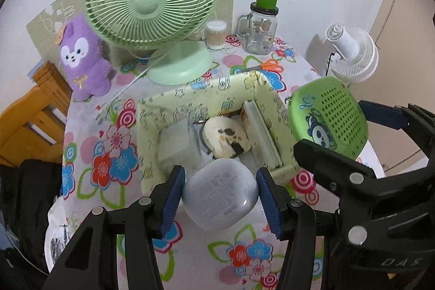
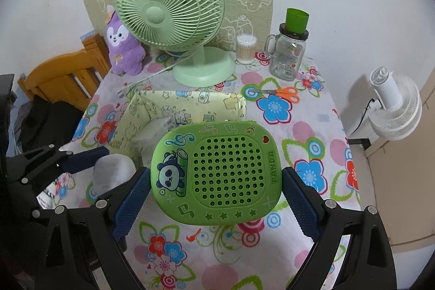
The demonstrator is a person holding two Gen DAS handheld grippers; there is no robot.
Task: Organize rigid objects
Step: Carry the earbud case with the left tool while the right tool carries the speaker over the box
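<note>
Left wrist view: left gripper (image 1: pixel 220 197) clamps the white earbud case (image 1: pixel 219 194) above the fabric bin's (image 1: pixel 190 97) near rim; right gripper (image 2: pixel 216 181), jaws wide, apparently pinches the green panda speaker (image 2: pixel 216 171). Next: lower both 2 inside.
</note>
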